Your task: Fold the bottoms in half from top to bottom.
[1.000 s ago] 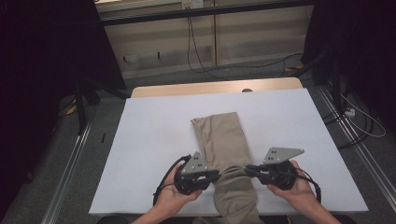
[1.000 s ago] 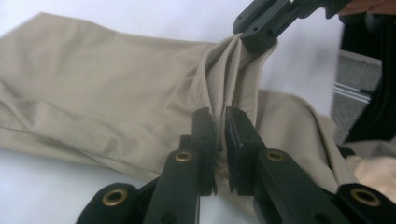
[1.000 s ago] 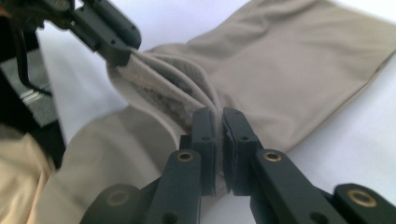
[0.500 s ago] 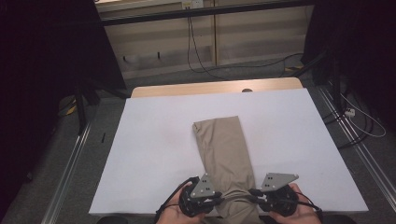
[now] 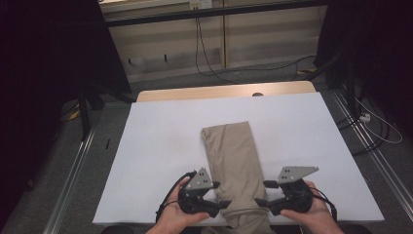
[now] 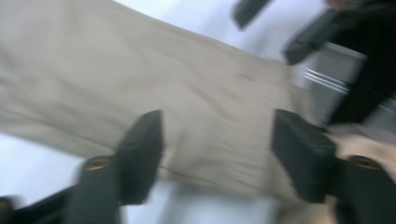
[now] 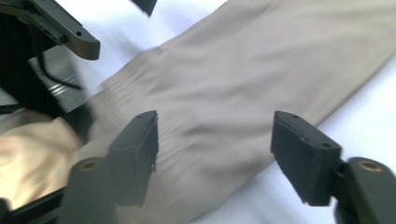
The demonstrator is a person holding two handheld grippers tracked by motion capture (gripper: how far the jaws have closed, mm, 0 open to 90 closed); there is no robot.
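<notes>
At the near edge of the white surface (image 5: 160, 141), the person's two hands come in low, palms cupped under the grippers and pointing inward at each other. The left gripper (image 5: 225, 204) and right gripper (image 5: 259, 201) flank the near end of the folded khaki trousers (image 5: 233, 156). Both grippers' jaws have just been opening and stand apart, cloth beneath them, unpinched. The trousers stretch away toward the surface's middle.
</notes>
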